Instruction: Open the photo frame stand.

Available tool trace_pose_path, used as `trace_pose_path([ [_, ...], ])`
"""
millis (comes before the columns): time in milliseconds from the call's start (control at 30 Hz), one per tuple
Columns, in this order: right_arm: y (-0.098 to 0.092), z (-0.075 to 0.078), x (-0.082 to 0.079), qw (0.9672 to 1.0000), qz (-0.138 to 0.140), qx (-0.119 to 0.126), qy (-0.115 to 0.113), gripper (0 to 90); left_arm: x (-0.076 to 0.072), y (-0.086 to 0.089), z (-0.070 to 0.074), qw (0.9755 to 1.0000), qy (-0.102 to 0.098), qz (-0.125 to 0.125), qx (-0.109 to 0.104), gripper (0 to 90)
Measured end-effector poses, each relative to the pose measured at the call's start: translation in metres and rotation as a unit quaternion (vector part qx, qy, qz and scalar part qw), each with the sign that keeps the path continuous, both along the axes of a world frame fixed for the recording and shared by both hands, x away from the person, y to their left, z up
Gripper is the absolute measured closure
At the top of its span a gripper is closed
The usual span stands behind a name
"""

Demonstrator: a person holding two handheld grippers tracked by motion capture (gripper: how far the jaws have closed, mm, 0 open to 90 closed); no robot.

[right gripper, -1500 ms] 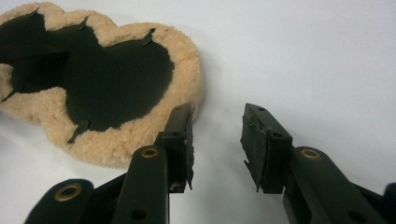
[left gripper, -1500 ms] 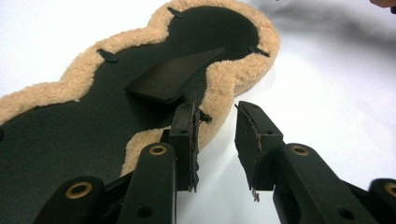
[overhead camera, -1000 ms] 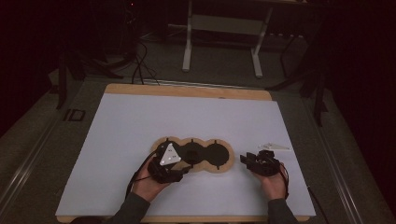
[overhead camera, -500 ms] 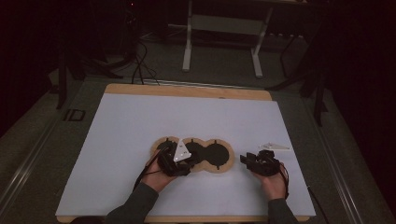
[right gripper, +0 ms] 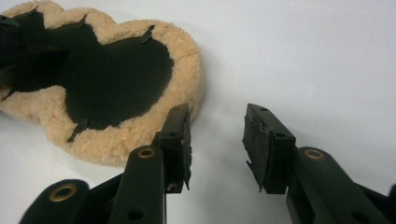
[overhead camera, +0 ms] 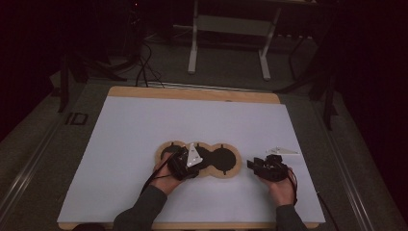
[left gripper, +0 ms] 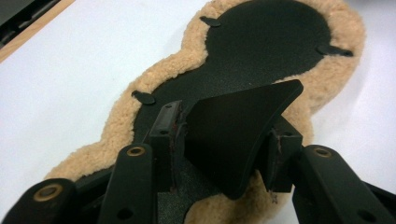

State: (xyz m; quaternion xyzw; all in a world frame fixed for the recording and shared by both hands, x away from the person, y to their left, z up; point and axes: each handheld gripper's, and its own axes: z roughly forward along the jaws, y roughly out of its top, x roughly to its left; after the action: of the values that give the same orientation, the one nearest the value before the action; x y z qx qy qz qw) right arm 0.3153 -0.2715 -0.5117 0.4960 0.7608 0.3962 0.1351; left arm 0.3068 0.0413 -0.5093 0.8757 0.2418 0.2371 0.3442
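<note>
Flap work at the near lobe: a black flap (left gripper: pixel 233 135) is being clamped across its width by the left gripper (left gripper: pixel 225 120), whose jaws have just been closing on it. The flap is being held upright over the fleece-rimmed pad (left gripper: pixel 187 51), which is lying flat on the white table (overhead camera: pixel 144 125). Just to the pad's right, the right gripper (right gripper: pixel 217 121) is being kept idle, its jaws apart with nothing between them.

Judgement: any lift is best made slowly and straight up, with the pad being watched for dragging. The idle gripper could be pressed onto the fleece rim to pin it.

Pad-to-flap contact is being shown by the left gripper view. Whether the flap is attached to the pad cannot be told there. Farther off, the pad's three lobes and the spacing of the grippers are being shown by the high view.
</note>
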Motion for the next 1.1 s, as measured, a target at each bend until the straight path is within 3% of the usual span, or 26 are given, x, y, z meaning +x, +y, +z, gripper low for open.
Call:
trace_pose_path([
  [133,0.000,0.000,0.000,1.0000,0.000,0.000,0.001,60.2,-0.001,-0.005,0.002,0.9997,-0.013,0.001,0.019,62.9],
  [433,0.001,0.001,0.000,1.0000,0.004,0.003,0.000,57.7,0.000,-0.004,0.007,0.9994,-0.025,0.001,0.024,70.3],
  [500,0.001,0.002,0.000,0.9999,0.006,0.015,0.002,56.5,-0.001,-0.003,0.006,0.9994,-0.027,0.000,0.024,70.6],
  [733,0.004,0.007,-0.003,0.9989,0.015,0.044,0.001,53.8,-0.002,0.001,0.005,0.9995,-0.032,-0.001,0.008,71.2],
  [967,0.011,0.010,-0.004,0.9983,0.017,0.055,0.002,50.0,-0.002,0.012,0.007,0.9991,-0.026,0.000,-0.034,71.1],
  [1100,0.016,0.013,-0.004,0.9973,0.019,0.070,0.004,48.7,-0.003,0.015,0.007,0.9987,-0.026,0.000,-0.044,71.0],
])
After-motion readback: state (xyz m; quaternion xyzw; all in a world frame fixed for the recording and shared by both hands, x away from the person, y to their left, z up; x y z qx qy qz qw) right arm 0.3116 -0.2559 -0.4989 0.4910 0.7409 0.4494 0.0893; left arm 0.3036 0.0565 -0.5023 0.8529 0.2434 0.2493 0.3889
